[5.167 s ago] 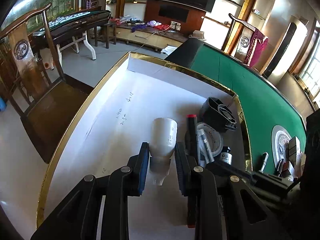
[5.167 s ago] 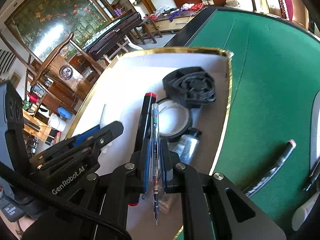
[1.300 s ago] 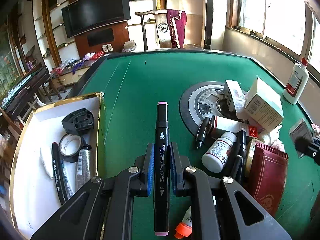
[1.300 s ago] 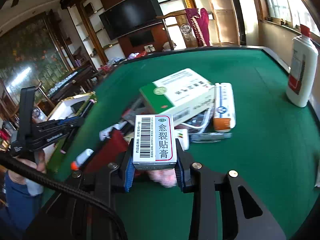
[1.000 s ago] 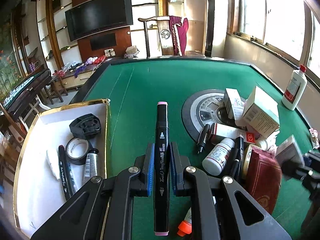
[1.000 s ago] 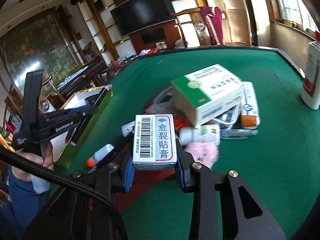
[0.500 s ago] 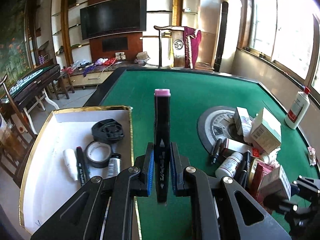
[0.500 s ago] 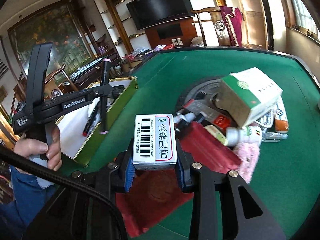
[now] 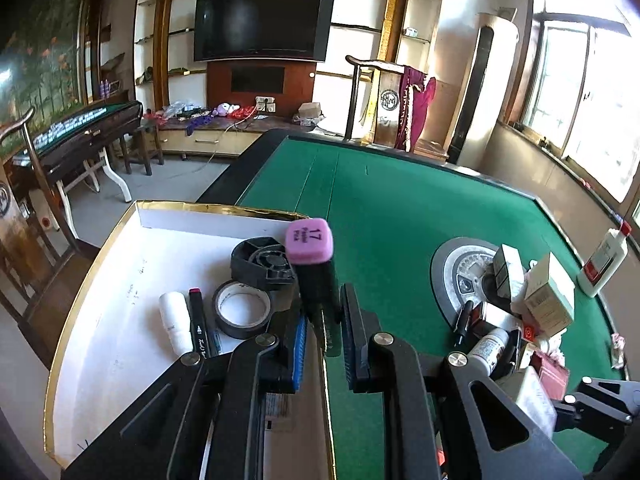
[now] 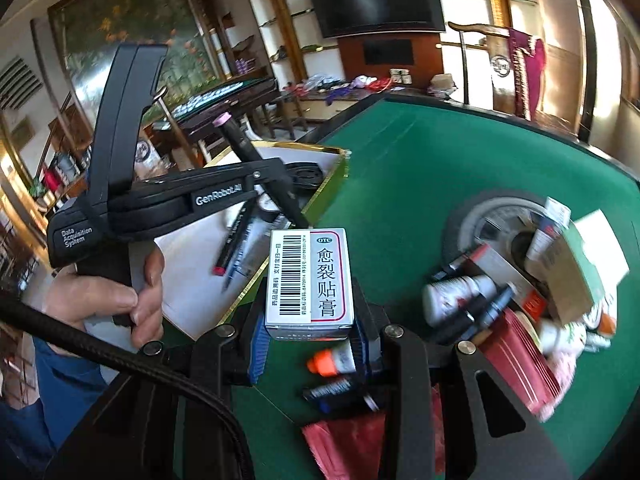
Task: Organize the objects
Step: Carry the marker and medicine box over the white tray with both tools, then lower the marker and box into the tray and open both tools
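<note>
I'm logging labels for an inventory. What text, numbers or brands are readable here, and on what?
"17 Pastel Pink": cap of the marker held in the left tongs.
"OTC" and "愈裂贴膏", beside a barcode: small box held in the right tongs.
"GenRobot.AI": arm of the left tongs, in the right wrist view.
"Data Acquisition System": its handle.
Barcode digits, fine print and the table clutter's labels: too small or blurred.
</note>
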`<state>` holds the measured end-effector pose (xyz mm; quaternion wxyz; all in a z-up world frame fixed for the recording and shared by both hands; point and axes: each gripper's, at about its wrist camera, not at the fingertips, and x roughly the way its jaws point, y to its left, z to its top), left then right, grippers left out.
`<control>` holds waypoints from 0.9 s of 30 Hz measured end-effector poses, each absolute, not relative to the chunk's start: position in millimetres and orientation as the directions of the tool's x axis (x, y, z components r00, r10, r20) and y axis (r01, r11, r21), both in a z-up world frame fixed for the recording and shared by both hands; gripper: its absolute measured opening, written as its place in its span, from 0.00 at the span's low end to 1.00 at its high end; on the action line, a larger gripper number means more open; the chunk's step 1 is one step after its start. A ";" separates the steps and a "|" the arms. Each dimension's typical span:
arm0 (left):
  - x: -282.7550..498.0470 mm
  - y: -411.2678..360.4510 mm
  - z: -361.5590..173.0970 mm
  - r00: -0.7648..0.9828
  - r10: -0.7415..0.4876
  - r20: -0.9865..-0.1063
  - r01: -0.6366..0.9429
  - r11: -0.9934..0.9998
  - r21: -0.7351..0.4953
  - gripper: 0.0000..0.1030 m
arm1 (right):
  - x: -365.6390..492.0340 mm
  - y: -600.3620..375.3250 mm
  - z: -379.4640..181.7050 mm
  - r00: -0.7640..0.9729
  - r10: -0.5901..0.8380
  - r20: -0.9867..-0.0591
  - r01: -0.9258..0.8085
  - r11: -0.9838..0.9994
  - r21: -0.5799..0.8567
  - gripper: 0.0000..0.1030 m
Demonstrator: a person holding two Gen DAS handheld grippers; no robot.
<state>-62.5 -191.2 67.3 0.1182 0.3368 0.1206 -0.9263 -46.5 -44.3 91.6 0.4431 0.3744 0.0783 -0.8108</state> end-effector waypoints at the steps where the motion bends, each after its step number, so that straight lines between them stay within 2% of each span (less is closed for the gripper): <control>1: -61.9 -195.0 67.4 -0.750 -0.121 -0.650 0.296 -0.940 -0.167 0.12 | -46.5 -45.8 91.9 -0.328 -0.658 -0.678 0.780 -0.594 0.199 0.31; 10: -55.8 -221.8 68.6 -0.792 -0.015 -0.611 0.264 -0.910 -0.321 0.11 | -51.7 -70.0 92.8 -0.334 -0.640 -0.692 0.790 -0.591 0.165 0.31; 18: -41.2 -253.4 72.8 -0.814 -0.056 -0.578 0.323 -0.871 -0.370 0.11 | -56.4 -92.3 100.2 -0.340 -0.627 -0.701 0.797 -0.588 0.139 0.31; 27: -39.4 -291.2 54.5 -0.759 -0.190 -0.623 0.486 -0.802 -0.347 0.11 | -66.4 -143.6 84.1 -0.300 -0.601 -0.740 0.824 -0.555 0.116 0.31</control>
